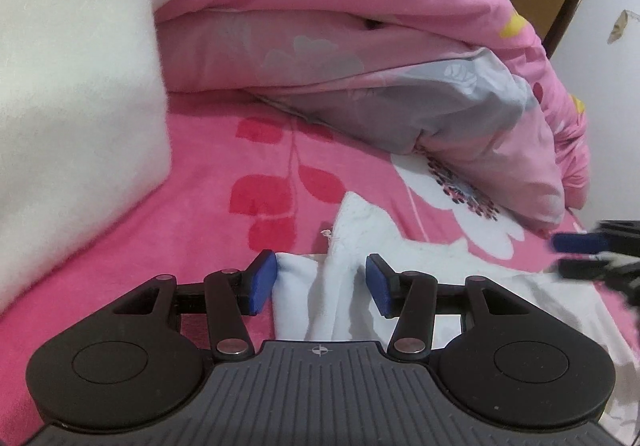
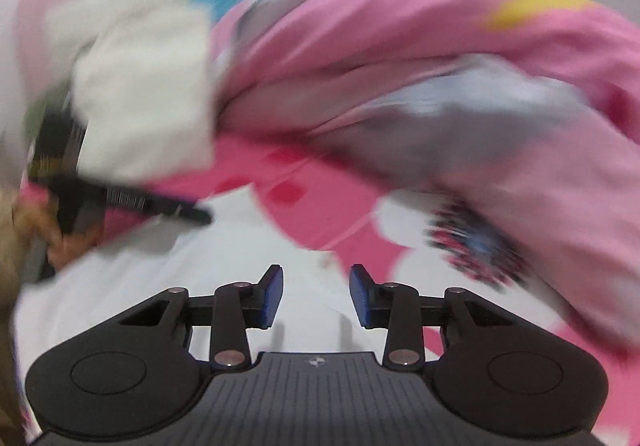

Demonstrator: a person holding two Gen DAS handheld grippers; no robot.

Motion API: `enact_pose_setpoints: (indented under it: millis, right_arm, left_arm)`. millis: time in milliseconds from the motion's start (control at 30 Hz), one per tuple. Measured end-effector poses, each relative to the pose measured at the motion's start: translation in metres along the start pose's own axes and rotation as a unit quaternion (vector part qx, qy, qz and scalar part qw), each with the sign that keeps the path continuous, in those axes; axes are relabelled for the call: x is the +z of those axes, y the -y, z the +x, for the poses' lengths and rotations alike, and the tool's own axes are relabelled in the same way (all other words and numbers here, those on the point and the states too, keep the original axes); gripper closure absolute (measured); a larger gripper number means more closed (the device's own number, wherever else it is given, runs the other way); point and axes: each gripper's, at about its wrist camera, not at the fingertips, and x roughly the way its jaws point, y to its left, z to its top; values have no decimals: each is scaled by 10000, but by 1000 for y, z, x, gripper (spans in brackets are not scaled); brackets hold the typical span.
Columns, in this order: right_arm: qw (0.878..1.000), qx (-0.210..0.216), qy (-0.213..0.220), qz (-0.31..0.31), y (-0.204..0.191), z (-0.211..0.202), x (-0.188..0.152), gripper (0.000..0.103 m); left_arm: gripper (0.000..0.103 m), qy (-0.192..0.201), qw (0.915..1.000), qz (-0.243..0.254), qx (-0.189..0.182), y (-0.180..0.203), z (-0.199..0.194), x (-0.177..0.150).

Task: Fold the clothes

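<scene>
While the left hand-held gripper (image 1: 320, 282) points down at a shallow angle over the bed (image 1: 200, 182), its blue pads (image 1: 262, 284) stand spread w/ a ridge of the white garment (image 1: 340, 246) rising between them; the left pad sits just beside the cloth, the right pad apart from it, so no pinch. Garment lies crumpled on the pink flowered sheet, near edge of frame, running off to the right. A white fluffy blanket (image 1: 72, 86) fills the far left; a pink and grey quilt (image 1: 360, 58) is heaped behind. At the right edge of the left wrist view the right hand-held gripper (image 2: 316, 298) shows blurred. In its own view, heavily smeared, its jaws are spread, nothing between them, aimed down over the white garment; the other gripper's black frame shows at far left.
</scene>
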Motion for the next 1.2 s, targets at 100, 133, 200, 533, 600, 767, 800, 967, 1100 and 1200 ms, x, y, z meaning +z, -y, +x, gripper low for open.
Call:
enact_pose_setpoints:
  millis: [100,133,200,533,600,767,800,967,1100,1200]
  right_arm:
    - [9979,138,-324,-544,-16,30,6,69]
    - [9967,167,-417,-676,-19,38,8,70]
    - [9943,204,-548,-888,-26,53,10,72]
    - [9899,303,-950,-1012,-32,89,10,88]
    - [9904,228,-924,-1003,-35,89,11,100]
    - [9917,-171,-686,-1077,-46,82,15,102]
    - [9909,-295,-598,-1169,-49,79,16,103]
    - [9818,-825,-362,-1673,-63,80,19,103]
    - [9785,-933,-529,-1761,-61,103,10,102]
    - [9847,-875,-402,-1450,-51,99,8,99]
  left_arm:
    - [54,-21,10000,-16,-18,-1,1,-1]
    - [54,-23,10000,0,-8,0,1,-1]
    - [54,-34,10000,29,20,1,1,-1]
    - [54,-67,10000,-54,10,-1,1,-1]
    - [54,-47,10000,-48,11,-1,0,-2]
    - [54,16,9999,-108,2,-2,-2,-1]
    - [54,31,9999,-115,3,-2,-2,-1]
    - [54,81,9999,-102,58,-1,-4,0]
    - [54,41,9999,-18,116,1,-2,-1]
    - [54,34,9998,81,161,3,-2,-2]
